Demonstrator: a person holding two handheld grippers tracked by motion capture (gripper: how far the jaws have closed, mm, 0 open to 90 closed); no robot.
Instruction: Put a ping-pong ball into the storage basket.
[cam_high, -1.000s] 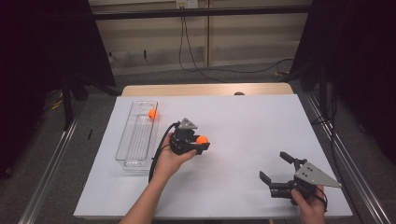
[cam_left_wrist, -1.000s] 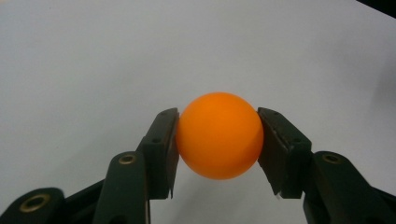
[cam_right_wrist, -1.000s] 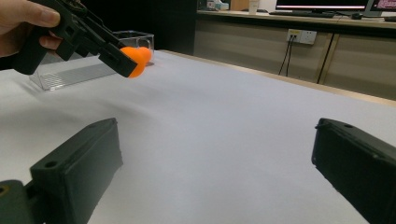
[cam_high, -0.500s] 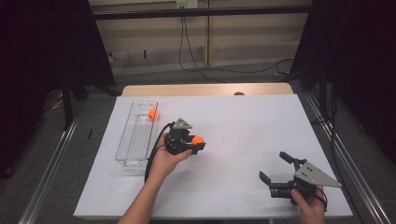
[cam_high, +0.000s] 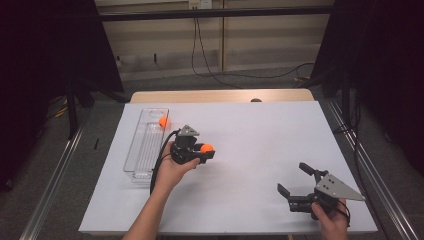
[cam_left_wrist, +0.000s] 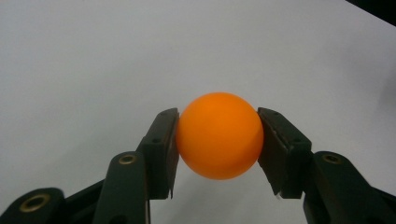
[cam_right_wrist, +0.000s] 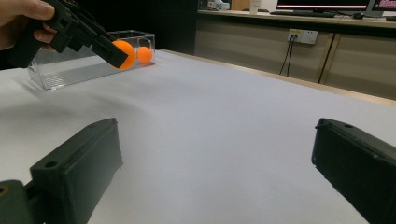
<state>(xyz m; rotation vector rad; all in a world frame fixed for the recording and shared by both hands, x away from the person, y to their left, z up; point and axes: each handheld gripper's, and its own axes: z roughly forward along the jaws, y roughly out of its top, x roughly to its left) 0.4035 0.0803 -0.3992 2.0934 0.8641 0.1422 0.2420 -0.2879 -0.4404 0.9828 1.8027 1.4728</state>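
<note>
From the high view, the left gripper (cam_high: 204, 151) is sitting over the white table (cam_high: 260, 145) just to the right of the clear tray (cam_high: 145, 150), and an orange ball (cam_high: 207, 148) is showing at its tip as little more than a bright dot. The left gripper view is giving the detail that the overhead camera is missing: both black pads (cam_left_wrist: 164, 149) are pressing on opposite sides of the ball (cam_left_wrist: 219, 135), so the claw is clamped on it, and the ball is hanging above the bare white surface without touching it. The right gripper view is looking across the table from low down and is catching the left gripper (cam_right_wrist: 114, 55) side-on, held in a hand (cam_right_wrist: 23, 18), with the held ball (cam_right_wrist: 125, 54) in front of the tray (cam_right_wrist: 70, 70). That same low angle is showing a second orange ball (cam_right_wrist: 145, 54) lying inside the tray at its far end, which the high view is confirming near the tray's far corner (cam_high: 163, 121). The right gripper (cam_high: 296, 186) is resting near the table's near right edge, well apart from the tray, and its jaws are standing wide apart with nothing between them, as its own camera is making plain.
</note>
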